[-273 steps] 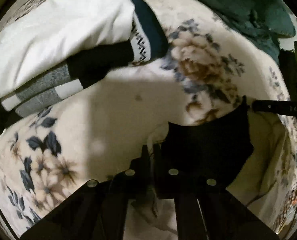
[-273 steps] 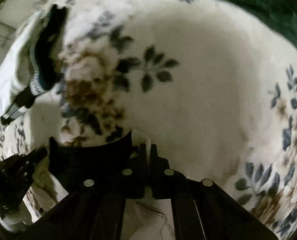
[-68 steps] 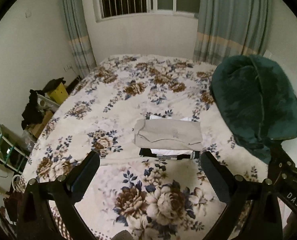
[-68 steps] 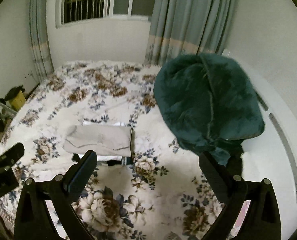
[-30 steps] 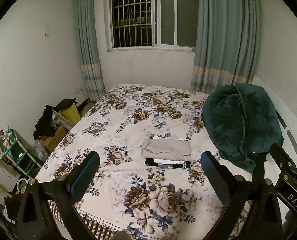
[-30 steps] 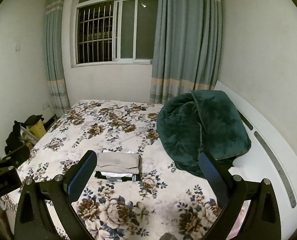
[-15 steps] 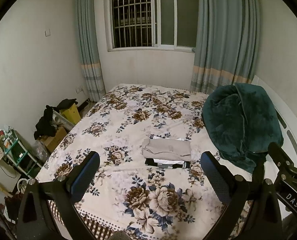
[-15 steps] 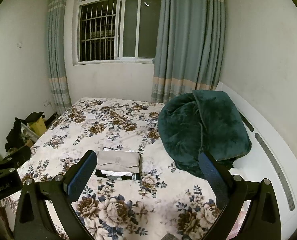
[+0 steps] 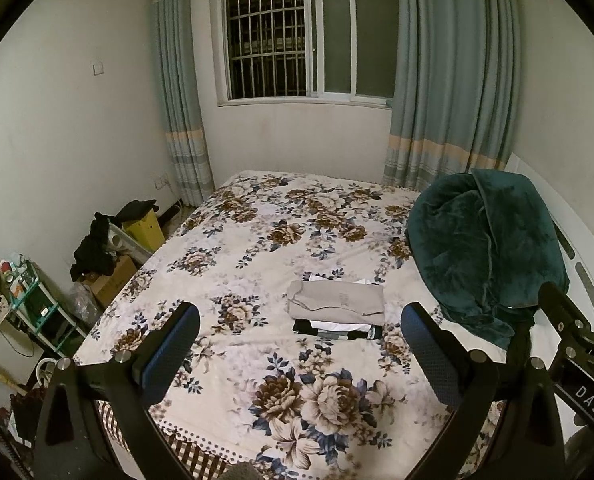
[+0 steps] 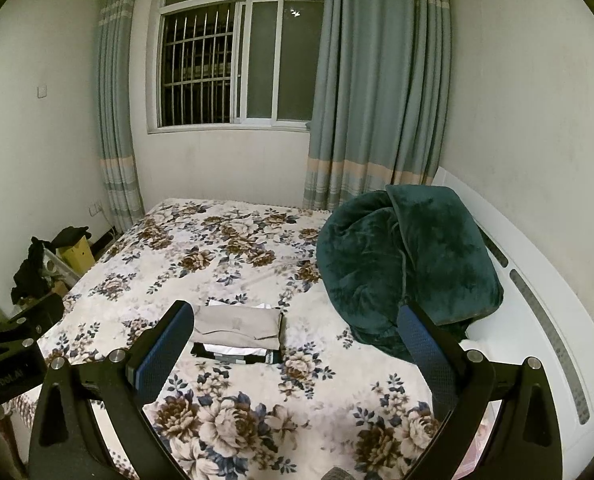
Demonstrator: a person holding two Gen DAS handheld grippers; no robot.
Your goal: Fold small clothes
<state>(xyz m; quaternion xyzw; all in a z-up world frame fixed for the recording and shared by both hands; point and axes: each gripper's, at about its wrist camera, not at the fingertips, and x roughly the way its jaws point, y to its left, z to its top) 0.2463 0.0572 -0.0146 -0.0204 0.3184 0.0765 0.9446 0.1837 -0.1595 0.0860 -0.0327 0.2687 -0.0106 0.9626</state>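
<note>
Folded clothes [image 9: 336,312] stacked on the flowery bed [image 9: 257,240], green blanket [image 9: 485,248] beside. Left gripper [image 9: 300,330] and right gripper [image 10: 295,334] both spread wide, empty.

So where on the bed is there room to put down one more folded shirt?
The floral bedspread is bare between the pile of folded clothes and the window. It is also bare from the pile to the near edge. The right side is crowded: the green blanket is heaped there.

Two black handheld grippers, left gripper [image 9: 300,336] and right gripper [image 10: 295,332], each with blue textured finger pads [image 9: 173,342], silver screws, and white lettering "DAS".
</note>
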